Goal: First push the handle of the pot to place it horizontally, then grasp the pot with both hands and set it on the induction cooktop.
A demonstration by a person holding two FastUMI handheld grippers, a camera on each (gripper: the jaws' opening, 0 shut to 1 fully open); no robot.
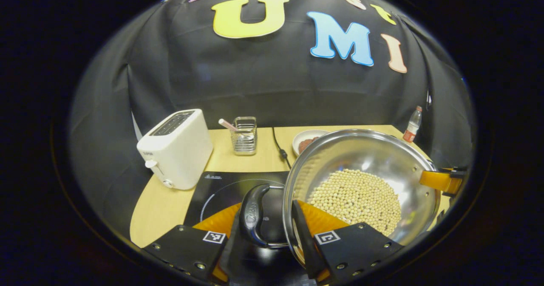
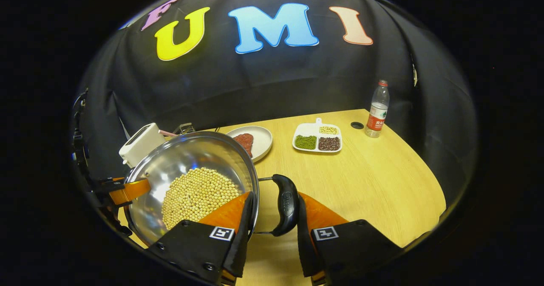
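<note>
A steel pot [image 1: 374,154] with soybeans [image 1: 357,199] in it hangs tilted between both grippers. In the left gripper view, my left gripper [image 1: 265,209] is shut on the pot's black side handle [image 1: 255,216], and its right finger lies against the rim. The black induction cooktop [image 1: 216,186] lies just below and to the left of that handle. My right gripper [image 2: 274,197] is shut on the opposite black handle [image 2: 285,205] of the pot [image 2: 187,154]. Each gripper's orange finger also shows at the far rim in the other's view, the right gripper [image 1: 442,179] and the left gripper [image 2: 127,190].
A white toaster [image 1: 176,148] stands left of the cooktop, with a wire rack [image 1: 244,135] and a black cable [image 1: 278,148] behind it. A plate with red food [image 2: 255,139], a divided bean tray [image 2: 318,138] and a bottle [image 2: 377,109] sit on the wooden table [image 2: 361,184].
</note>
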